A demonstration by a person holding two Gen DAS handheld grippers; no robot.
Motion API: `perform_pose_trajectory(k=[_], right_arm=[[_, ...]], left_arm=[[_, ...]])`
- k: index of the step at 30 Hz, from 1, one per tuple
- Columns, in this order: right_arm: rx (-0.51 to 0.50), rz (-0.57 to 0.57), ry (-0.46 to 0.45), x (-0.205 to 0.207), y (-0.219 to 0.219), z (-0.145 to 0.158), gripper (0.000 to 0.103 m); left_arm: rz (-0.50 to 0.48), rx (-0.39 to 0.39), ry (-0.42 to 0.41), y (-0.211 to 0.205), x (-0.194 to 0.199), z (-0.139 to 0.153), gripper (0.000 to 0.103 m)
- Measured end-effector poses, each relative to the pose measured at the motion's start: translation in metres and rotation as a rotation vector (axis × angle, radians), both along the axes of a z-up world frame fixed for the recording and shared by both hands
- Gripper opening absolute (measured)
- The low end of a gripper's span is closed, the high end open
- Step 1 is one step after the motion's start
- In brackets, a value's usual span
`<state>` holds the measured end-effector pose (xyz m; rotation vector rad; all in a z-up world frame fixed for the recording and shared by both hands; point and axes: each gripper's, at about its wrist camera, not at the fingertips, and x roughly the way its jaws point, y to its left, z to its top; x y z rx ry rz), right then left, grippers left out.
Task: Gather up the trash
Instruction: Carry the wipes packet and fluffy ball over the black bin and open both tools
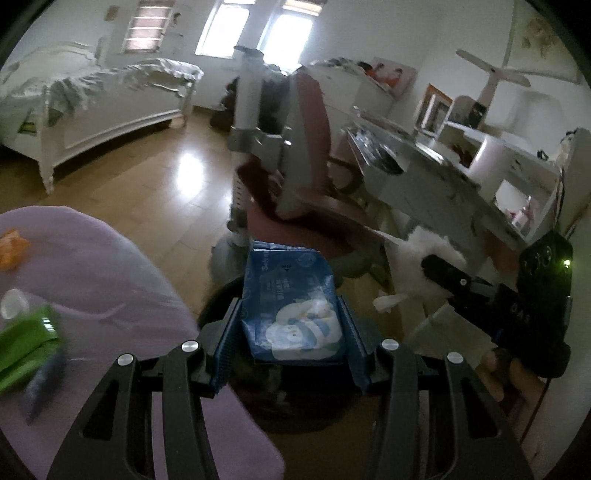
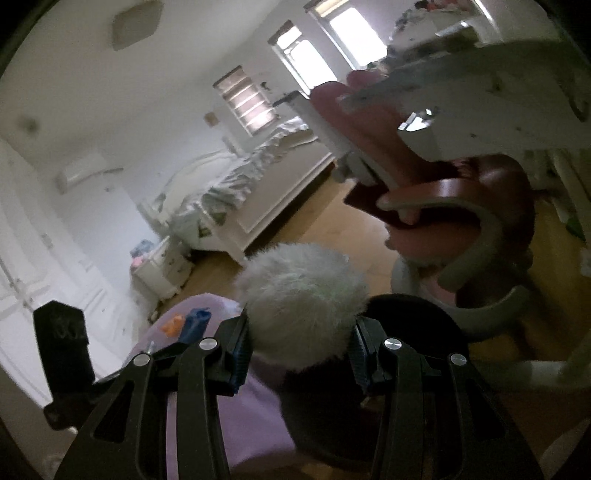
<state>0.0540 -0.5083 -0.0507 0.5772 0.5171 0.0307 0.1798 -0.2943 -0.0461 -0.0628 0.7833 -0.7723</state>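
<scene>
Both loads hang over the dark bin (image 1: 295,398) at six o'clock; my left gripper (image 1: 291,332) clamps a blue wipes pack (image 1: 291,302), my right gripper (image 2: 301,347) a white fluffy ball (image 2: 303,299); next, spread jaws above its mouth.

Daylight came from bright, overexposed windows (image 1: 255,29), leaving glare on the wood floor (image 1: 190,173). The foreground was dim, motion-blurred, with fisheye-warped, vignetted edges.
</scene>
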Motion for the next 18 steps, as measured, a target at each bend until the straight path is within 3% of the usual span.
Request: perform_pose_trajectory(k=[7, 18], right_arm=[[0.028, -0.018, 0.036, -0.002, -0.012, -0.021, 0.045], [0.053, -0.031, 0.073, -0.001, -0.018, -0.042, 0.045]], left_arm=[[-0.056, 0.033, 0.015, -0.032, -0.004, -0.016, 0.051], [-0.074, 0.058, 0.049, -0.049, 0.002, -0.031, 0.051]])
